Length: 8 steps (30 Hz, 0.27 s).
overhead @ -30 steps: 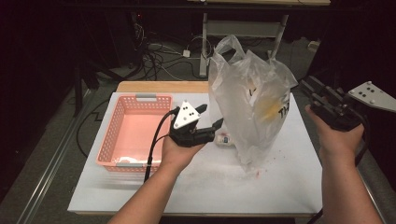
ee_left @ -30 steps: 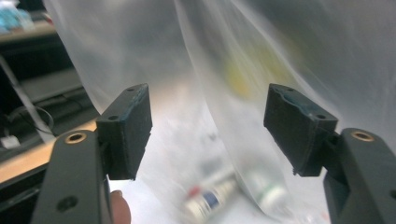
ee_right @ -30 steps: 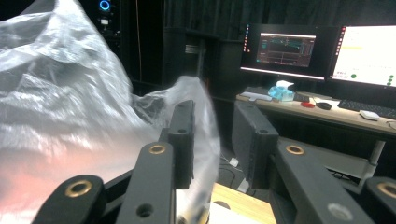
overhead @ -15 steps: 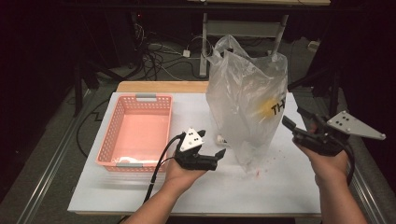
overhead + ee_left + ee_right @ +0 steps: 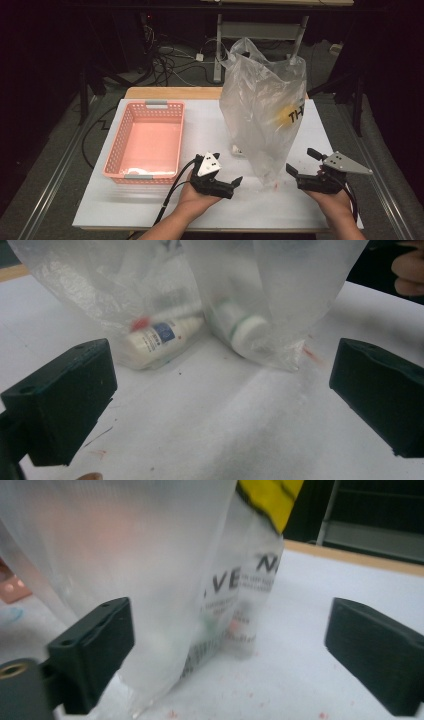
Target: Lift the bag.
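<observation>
- Plastic bag [image 5: 262, 115], at twelve o'clock from both hands: judged light, floppy, slippery; pinch its top edge.
- Left gripper [image 5: 227, 181] and right gripper [image 5: 300, 172]: jaws just opened wide, nothing between them.

Pink basket [image 5: 147, 142], translucent bag [image 5: 262, 107] with seemingly yellow print.

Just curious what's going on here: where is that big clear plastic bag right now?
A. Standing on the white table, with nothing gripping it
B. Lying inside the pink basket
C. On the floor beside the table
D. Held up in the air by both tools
A: the plastic bag stands on the white table, right of the pink basket, between the open left gripper and right gripper.
</observation>
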### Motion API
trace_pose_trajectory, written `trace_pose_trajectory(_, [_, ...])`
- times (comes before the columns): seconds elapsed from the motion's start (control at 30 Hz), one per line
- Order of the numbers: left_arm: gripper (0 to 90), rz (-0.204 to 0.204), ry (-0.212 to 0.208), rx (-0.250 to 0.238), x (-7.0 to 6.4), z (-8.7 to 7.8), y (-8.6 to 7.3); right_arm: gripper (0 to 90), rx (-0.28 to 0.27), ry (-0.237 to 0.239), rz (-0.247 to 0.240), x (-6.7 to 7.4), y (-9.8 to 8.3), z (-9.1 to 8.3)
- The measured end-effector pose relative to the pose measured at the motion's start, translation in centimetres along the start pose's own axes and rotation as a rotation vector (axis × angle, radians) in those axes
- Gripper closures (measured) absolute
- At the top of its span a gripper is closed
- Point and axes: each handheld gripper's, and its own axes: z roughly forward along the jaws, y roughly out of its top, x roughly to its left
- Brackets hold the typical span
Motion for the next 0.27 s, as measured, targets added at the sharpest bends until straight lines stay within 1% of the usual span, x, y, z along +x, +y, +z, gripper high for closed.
trace_pose_trajectory(0.03, [0.0, -0.009, 0.000, -0.006, 0.1, 0.0, -0.2, 0.2, 0.002, -0.003, -0.003, 0.0, -0.3, 0.0])
trace_pose_trajectory(0.1, [0.0, -0.019, 0.000, -0.003, 0.2, 0.0, -0.6, 0.1, 0.004, -0.011, 0.007, 0.1, -1.0, 0.0])
trace_pose_trajectory(0.17, [0.0, -0.011, 0.007, 0.007, 0.2, 0.1, -0.9, 0.1, 0.011, -0.005, 0.016, 0.2, -1.4, 0.1])
trace_pose_trajectory(0.27, [0.0, -0.019, 0.019, 0.014, 0.4, 0.2, -1.2, 0.0, 0.014, -0.010, 0.016, 0.3, -1.8, 0.2])
